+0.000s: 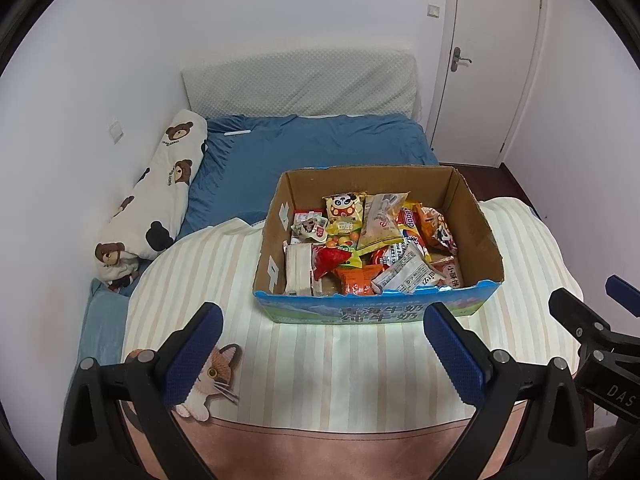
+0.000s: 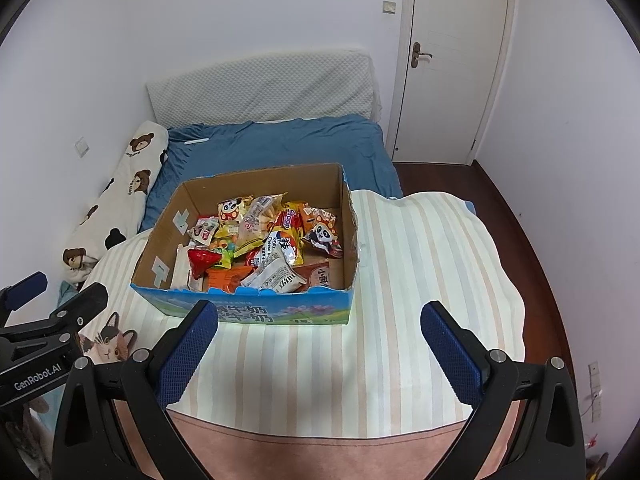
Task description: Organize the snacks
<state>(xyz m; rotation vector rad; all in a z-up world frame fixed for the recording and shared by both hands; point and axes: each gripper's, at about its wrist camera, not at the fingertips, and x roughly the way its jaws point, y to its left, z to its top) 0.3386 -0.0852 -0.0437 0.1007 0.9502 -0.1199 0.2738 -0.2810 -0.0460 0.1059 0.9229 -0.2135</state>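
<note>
— Where is the box from where you stand?

— The open brown cardboard box with the blue printed front panel [image 1: 378, 312] sits on the cream striped blanket [image 1: 320, 360], ahead of my left tongs [image 1: 324, 342] and a little toward their right finger. From my right tongs [image 2: 318, 340] the same box [image 2: 248, 312] lies ahead and toward their left finger. So it rests roughly between the two, just beyond the fingertips, touching neither.

— Which way does it run?

— Its long side runs across my view, left to right, and the blue panel faces me. The opening faces up.

— And the snacks?

— A loose heap of colourful foil and plastic snack packets [image 1: 372, 248] fills the box floor, lying at all angles. A yellow packet with a panda face [image 1: 344, 208] is propped at the far side. A red triangular packet [image 1: 328, 260] points toward my left. A silver-white wrapper [image 1: 408, 276] lies slantwise near the front wall. In the right view the floor is bare in the box's right front corner.

— Are you holding anything?

— No. Both pairs of tongs are spread wide, blue pads [image 1: 196, 356] apart, with nothing between them. The left pair shows at the left edge of the right view, the right pair at the right edge of the left view.

— What lies past the box?

— A blue bedsheet [image 1: 320, 144], a long white bolster printed with brown bears [image 1: 156, 196] off to my left, and a white door [image 2: 452, 60] at the far right.
</note>
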